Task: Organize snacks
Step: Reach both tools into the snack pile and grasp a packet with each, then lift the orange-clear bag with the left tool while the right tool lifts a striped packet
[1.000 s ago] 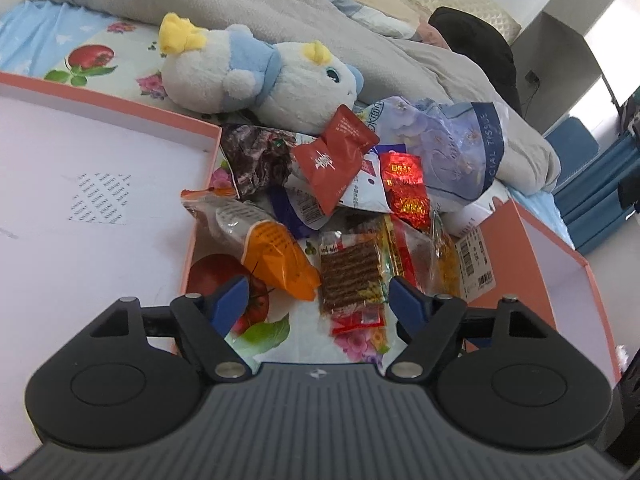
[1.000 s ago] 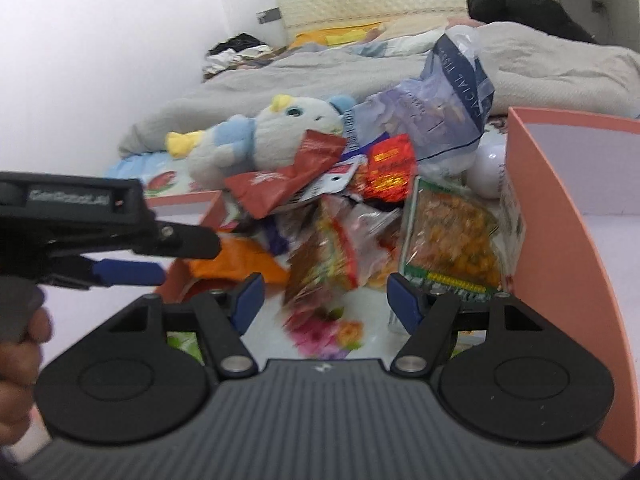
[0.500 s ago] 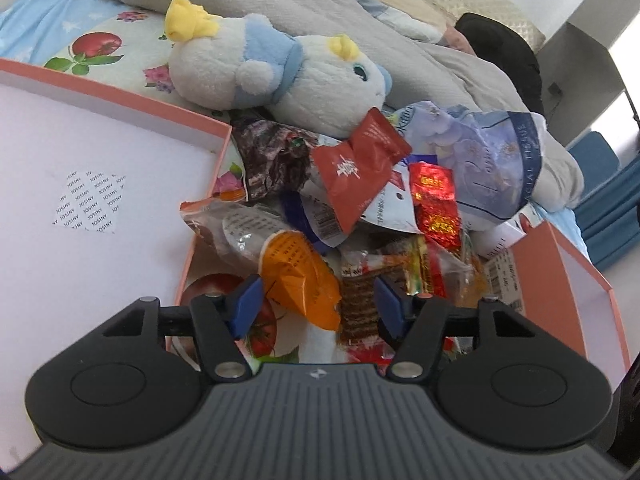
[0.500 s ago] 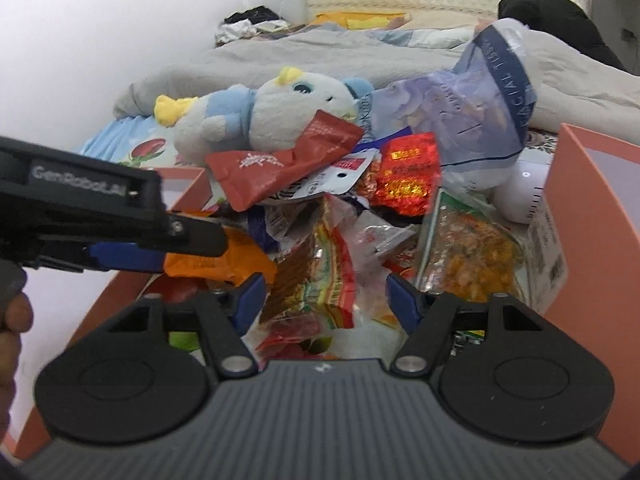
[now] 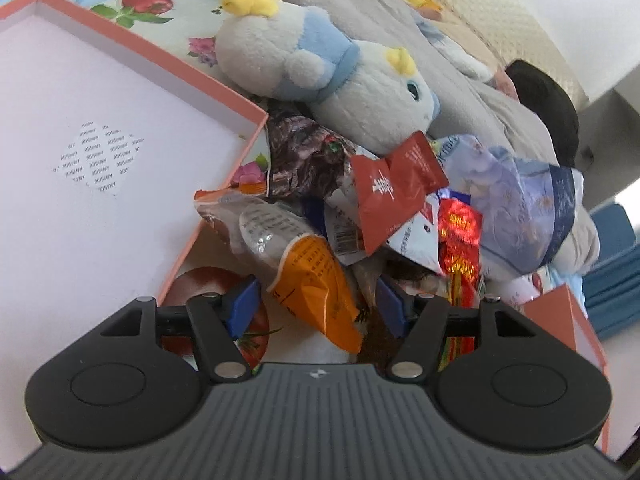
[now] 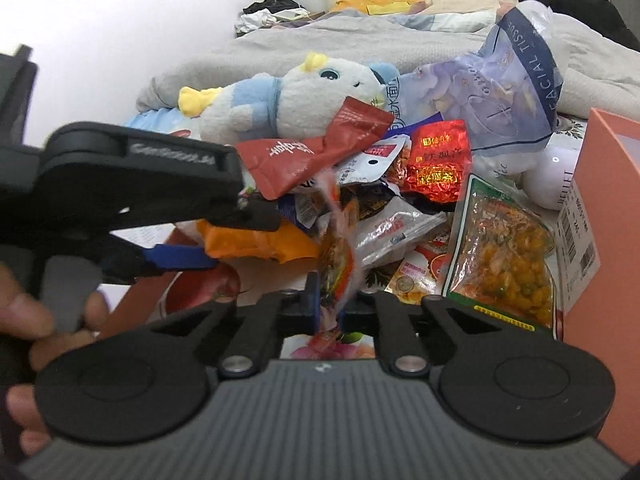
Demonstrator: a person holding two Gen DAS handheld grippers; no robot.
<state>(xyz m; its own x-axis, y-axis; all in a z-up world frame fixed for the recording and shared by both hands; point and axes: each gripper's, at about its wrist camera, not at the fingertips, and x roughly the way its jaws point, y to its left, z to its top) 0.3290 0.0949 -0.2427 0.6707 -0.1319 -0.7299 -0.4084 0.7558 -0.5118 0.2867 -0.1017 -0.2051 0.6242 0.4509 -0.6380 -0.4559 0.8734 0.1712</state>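
A heap of snack packets lies on the flowered bedsheet between two salmon boxes. My left gripper stands open, and an orange packet lies between its blue pads with small gaps on both sides. In the right wrist view, my left gripper reaches in from the left around the same orange packet. My right gripper is shut on the lower end of a red-orange clear-wrapped snack packet, which stands up on edge.
A white-lined salmon box lies at left, and another salmon box at right. A white-and-blue plush toy, a facial tissue pack and a grey blanket lie behind the heap. A person's hand holds the left gripper.
My right gripper's jaws have closed onto the red-orange packet. My left gripper has come down and forward to the orange packet with its jaws somewhat narrower.
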